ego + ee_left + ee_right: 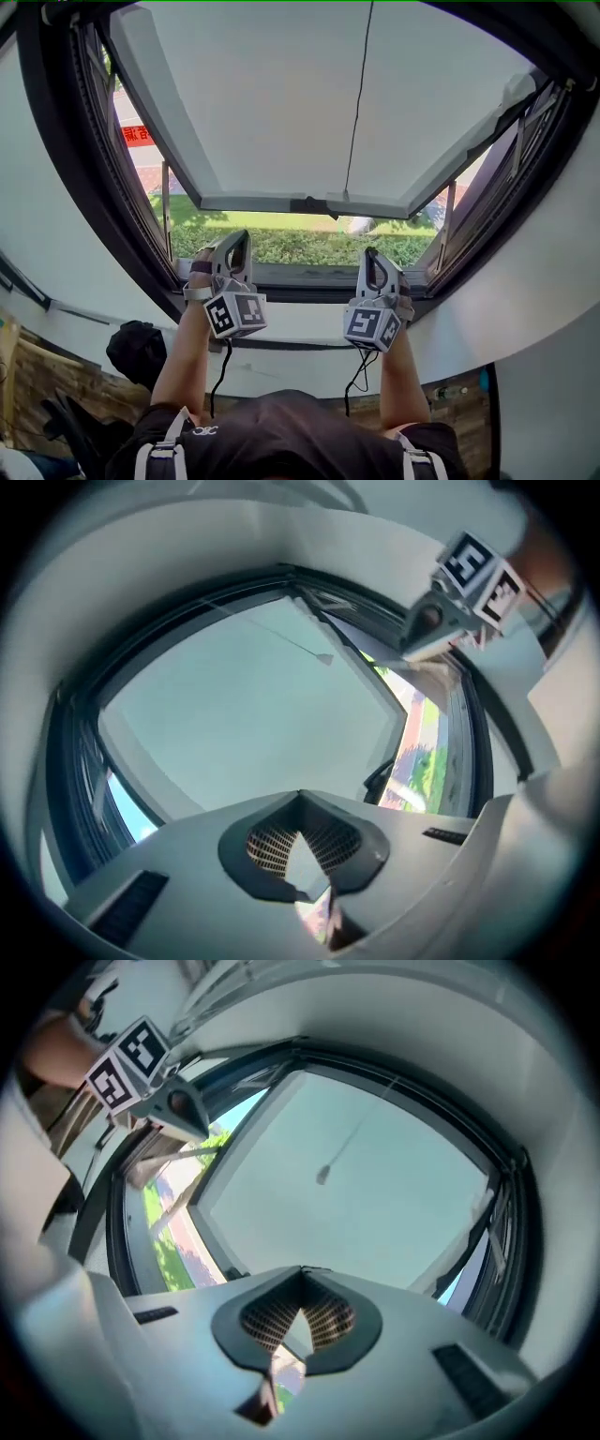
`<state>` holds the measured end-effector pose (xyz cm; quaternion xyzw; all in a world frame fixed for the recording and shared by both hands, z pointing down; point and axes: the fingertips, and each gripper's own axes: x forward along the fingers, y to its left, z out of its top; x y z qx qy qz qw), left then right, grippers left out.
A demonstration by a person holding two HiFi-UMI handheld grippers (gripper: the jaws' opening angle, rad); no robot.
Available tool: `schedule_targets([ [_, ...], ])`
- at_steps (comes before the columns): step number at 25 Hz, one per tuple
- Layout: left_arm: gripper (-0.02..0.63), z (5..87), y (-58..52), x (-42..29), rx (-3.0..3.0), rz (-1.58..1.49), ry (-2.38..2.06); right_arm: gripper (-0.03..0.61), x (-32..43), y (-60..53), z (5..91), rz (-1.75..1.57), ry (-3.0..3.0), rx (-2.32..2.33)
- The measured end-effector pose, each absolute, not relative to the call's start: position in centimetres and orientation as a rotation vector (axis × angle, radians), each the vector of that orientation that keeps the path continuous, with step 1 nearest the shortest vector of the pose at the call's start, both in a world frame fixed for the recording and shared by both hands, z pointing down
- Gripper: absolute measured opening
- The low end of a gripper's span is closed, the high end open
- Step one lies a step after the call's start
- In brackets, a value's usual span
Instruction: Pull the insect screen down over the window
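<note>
Dark-framed window (86,173) ahead, pale sash (272,103) swung outward; thin pull cord (357,103) hanging down its middle; left gripper (243,236) and right gripper (368,253) raised by the sill, jaws pressed together, empty.

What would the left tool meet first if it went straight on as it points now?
Most likely the pale glass pane of the open window; the thin pull cord hangs near that line. Depth is unclear.
</note>
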<state>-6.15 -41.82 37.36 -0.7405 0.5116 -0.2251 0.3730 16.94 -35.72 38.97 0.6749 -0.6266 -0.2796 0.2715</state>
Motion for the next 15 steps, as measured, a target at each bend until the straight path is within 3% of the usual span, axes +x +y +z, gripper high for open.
schedule_targets([
  [3, 0.020, 37.2, -42.3, -6.6, -1.759, -0.651, 1.228, 0.003, 18.3, -35.7, 37.4, -0.875, -1.498, 1.766],
  [6, 0.124, 37.3, -42.2, -6.8, -1.780, -0.669, 1.184, 0.021, 19.7, -35.5, 35.8, -0.924, -1.417, 1.761],
  [8, 0.129, 36.8, -42.1, -6.9, -1.773, -0.657, 1.185, 0.100, 20.5, -35.4, 34.8, -0.926, -1.408, 1.753],
  [15, 0.140, 33.5, -42.1, -7.1, -1.704, -0.631, 1.239, 0.098, 23.8, -34.7, 30.8, -0.964, -1.337, 1.779],
])
